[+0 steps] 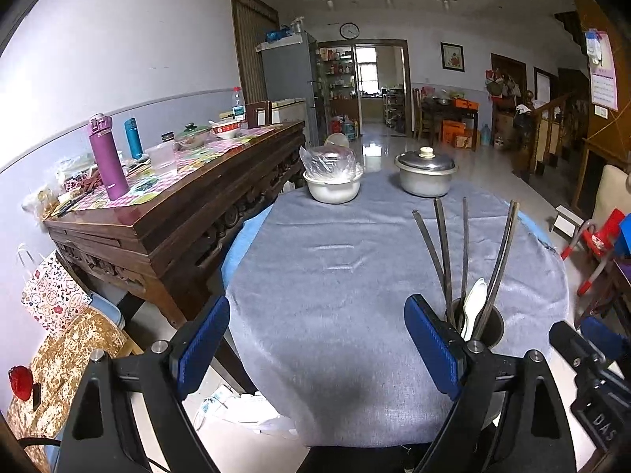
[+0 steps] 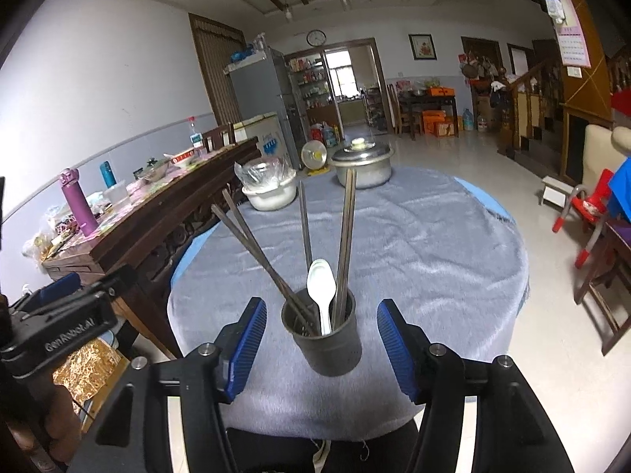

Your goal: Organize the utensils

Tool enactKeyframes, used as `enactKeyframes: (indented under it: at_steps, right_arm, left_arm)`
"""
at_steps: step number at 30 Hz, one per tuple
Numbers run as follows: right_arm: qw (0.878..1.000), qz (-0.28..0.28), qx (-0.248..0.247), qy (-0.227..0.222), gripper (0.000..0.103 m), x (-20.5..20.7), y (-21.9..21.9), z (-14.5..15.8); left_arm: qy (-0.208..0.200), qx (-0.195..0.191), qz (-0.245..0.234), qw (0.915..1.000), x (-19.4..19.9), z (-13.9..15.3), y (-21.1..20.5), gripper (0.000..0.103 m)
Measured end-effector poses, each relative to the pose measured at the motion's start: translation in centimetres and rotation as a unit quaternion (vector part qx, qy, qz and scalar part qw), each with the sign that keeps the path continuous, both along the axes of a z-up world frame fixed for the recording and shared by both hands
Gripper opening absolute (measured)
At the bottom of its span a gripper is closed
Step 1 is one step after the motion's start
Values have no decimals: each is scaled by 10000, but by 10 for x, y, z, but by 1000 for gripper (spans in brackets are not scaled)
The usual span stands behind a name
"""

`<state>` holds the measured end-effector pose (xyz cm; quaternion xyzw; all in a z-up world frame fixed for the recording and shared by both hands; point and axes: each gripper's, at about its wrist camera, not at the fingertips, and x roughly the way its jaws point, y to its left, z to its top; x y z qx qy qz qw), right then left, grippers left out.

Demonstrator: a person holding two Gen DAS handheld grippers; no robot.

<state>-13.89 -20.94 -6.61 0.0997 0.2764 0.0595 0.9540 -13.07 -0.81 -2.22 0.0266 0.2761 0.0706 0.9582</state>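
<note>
Utensils sit gathered in a dark cup on the near edge of the grey cloth: chopsticks fan upward, a white spoon leans among them. The right gripper flanks the cup wide open, touching nothing, probably to grasp it. The left gripper, equally wide, holds nothing and hides part of the cup. Beyond stand a wrapped bowl and a lidded pot, contents unseen.
</note>
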Motion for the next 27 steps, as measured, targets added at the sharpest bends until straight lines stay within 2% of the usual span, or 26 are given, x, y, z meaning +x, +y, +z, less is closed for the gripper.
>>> enactKeyframes:
  at_steps: [27]
  right_arm:
    - [9992, -252, -287, -101, 63, -3, 2, 18]
  left_arm:
    - [-116, -132, -27, 9998, -5, 3, 11, 90]
